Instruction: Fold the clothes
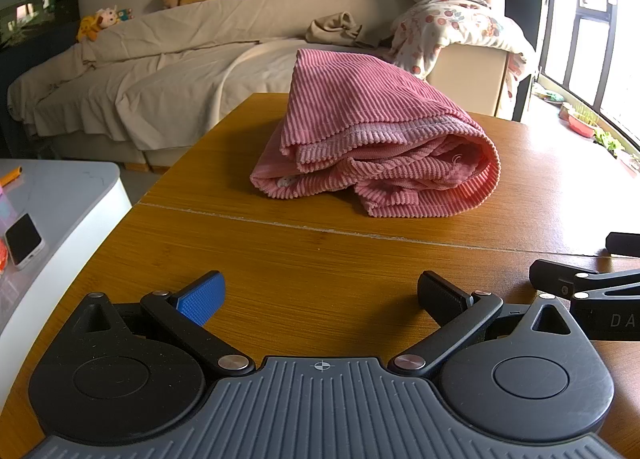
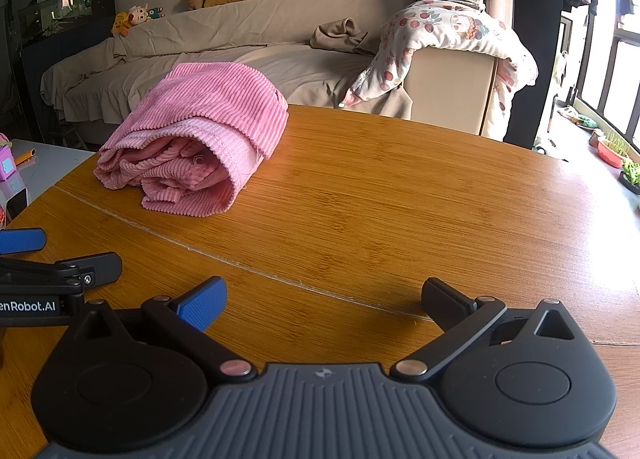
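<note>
A pink ribbed garment lies folded in a thick bundle on the wooden table, straight ahead in the left wrist view. In the right wrist view the garment lies at the far left of the table. My left gripper is open and empty, low over the table, well short of the garment. My right gripper is open and empty, also low over the table, to the right of the left one. Each gripper's fingers show at the edge of the other's view.
A beige covered sofa with yellow cushions stands behind the table, with a floral blanket on its arm. A grey side table with a phone stands to the left. Plants line the window at right.
</note>
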Demonstrator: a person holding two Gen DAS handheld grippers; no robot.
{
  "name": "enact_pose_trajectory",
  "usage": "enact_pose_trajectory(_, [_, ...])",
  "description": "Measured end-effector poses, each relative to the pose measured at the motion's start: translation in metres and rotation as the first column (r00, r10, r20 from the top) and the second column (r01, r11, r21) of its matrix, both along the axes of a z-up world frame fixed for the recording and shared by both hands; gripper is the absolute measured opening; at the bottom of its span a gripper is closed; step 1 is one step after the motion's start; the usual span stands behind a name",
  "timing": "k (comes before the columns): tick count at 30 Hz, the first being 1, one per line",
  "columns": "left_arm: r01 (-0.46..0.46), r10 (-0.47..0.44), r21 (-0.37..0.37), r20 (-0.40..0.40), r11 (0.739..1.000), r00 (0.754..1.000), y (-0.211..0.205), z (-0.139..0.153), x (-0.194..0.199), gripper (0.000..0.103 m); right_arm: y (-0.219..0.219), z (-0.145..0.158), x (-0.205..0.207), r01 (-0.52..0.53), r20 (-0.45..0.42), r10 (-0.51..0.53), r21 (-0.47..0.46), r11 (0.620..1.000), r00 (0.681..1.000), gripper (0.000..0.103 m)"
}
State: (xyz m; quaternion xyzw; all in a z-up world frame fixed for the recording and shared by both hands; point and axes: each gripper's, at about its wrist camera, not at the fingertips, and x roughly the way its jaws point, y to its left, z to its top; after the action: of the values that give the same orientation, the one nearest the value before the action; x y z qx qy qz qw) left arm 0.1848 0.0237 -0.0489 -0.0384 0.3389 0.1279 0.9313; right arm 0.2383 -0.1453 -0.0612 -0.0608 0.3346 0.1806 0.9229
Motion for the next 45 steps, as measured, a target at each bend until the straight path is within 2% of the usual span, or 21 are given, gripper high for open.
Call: enact_pose_trajectory(45, [0.007, -0.007, -0.001, -0.001, 1.000, 1.000, 0.0019, -0.0012, 0.0060, 0.103, -0.0004, 0.0002, 0.0004, -0.001, 0.000, 0.001, 0.001, 1.000, 1.000, 0.103])
